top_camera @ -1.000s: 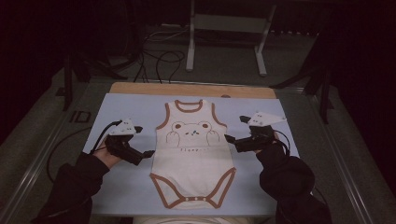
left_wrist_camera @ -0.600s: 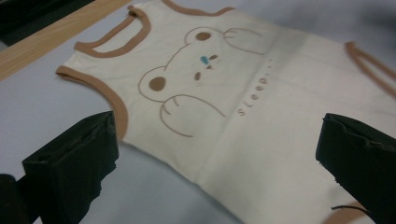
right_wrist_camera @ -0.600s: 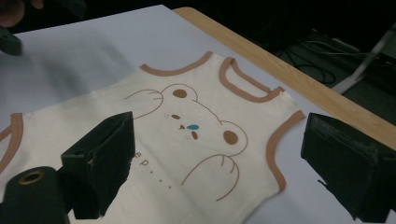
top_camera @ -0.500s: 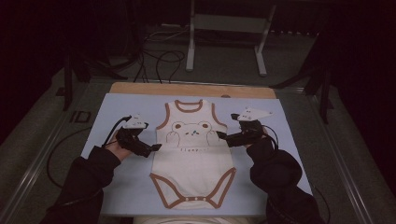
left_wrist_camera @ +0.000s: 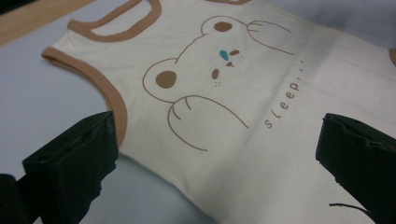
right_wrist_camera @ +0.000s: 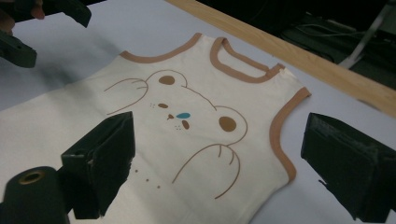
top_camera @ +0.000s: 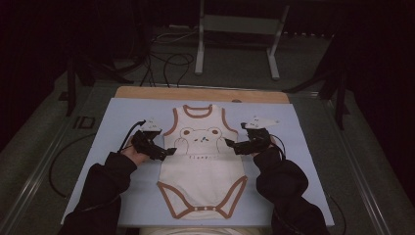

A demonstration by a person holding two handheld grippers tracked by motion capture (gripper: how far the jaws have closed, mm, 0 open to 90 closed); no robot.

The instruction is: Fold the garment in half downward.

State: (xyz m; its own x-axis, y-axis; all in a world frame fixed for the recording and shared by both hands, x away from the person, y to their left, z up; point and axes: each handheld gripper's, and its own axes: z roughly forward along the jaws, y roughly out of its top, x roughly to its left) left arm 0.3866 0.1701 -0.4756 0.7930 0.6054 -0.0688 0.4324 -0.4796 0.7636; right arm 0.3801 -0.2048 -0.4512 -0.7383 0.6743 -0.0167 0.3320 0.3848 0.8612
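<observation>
left gripper (top_camera: 166, 152): fingers spread wide | right gripper (top_camera: 231, 144): fingers spread wide

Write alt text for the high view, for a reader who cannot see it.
A cream bodysuit with brown trim and a bear drawing lies flat, neck away from the person, on a pale blue mat. The open left gripper and open right gripper point inward at its sides, below the armholes.

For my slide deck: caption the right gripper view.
Open right tongs straddle the brown-trimmed armhole edge of a cream bear-print baby bodysuit lying flat on a pale blue mat.
</observation>
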